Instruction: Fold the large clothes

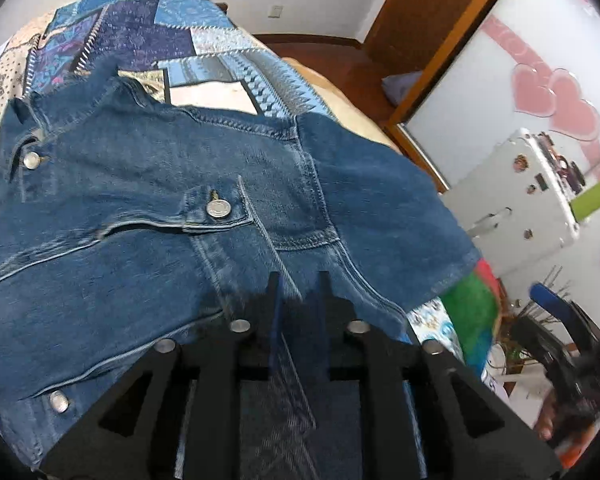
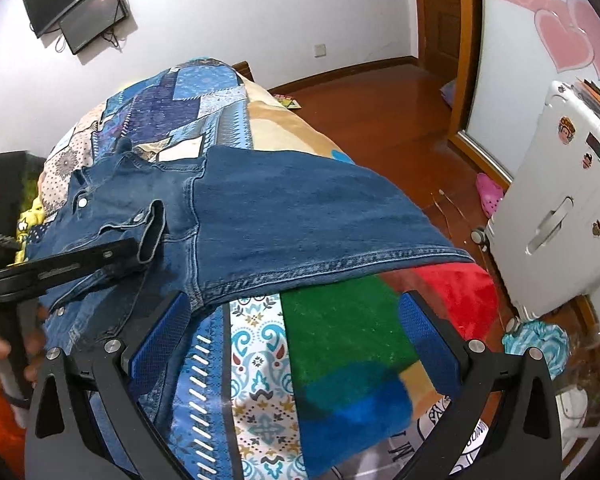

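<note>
Denim jacket point(image 2: 284, 216) on patchwork bedspread point(image 2: 260, 380), suitcase point(image 2: 556, 216) beside

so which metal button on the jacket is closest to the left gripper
The low button at the denim jacket front edge, beside the left gripper. The pocket-flap button and collar button sit further up.

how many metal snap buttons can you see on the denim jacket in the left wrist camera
3 on the denim jacket: one by the collar, one on the chest pocket flap, one near the lower hem. Others may be hidden by folds.
</note>
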